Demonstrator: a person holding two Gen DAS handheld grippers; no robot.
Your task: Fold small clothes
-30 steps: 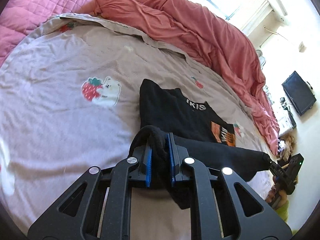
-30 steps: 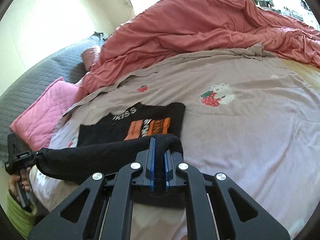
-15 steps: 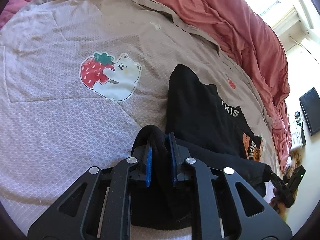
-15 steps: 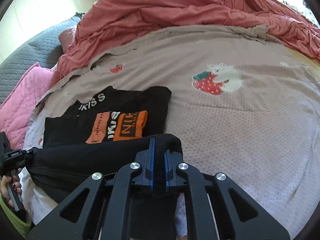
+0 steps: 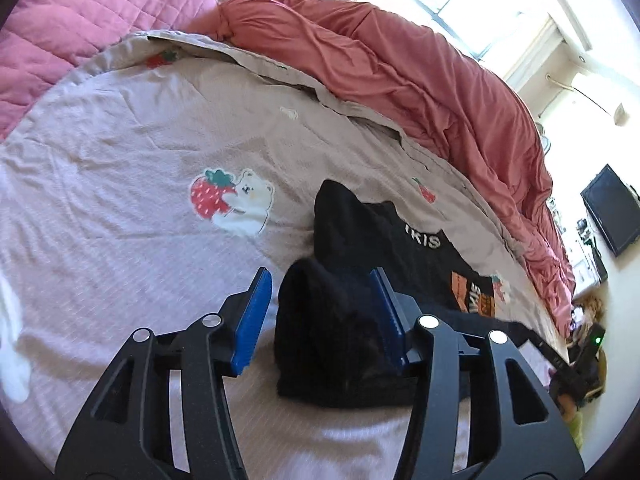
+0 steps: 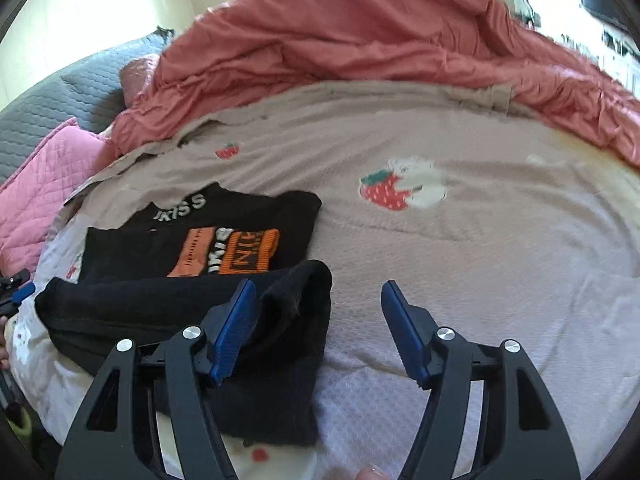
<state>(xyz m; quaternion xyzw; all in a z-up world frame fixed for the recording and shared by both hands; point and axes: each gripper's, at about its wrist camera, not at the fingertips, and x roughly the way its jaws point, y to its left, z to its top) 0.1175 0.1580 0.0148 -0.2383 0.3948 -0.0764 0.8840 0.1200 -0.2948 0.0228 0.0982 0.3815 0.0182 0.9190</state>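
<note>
Bedroom scene, black shirt half folded on a beige strawberry-and-bear bedsheet [image 5: 120, 168].

Closest to the cameras, both grippers have their blue pads spread wide and aren't holding anything. Left gripper [image 5: 320, 312] sits around the bunched corner of the black shirt [image 5: 340, 320], with the cloth lying between the pads and up against the right one. Right gripper [image 6: 318, 328] is over the other corner, its left pad against the fold and its right pad over bare sheet. The shirt's bottom edge is flipped up over itself in a thick roll, with the orange print [image 6: 228, 252] and white lettering [image 6: 180, 208] showing just past it. Further back there's a strawberry and bear patch [image 6: 400, 190], then a rumpled red duvet [image 6: 340, 40], plus a pink quilted pillow [image 5: 92, 12].
</note>
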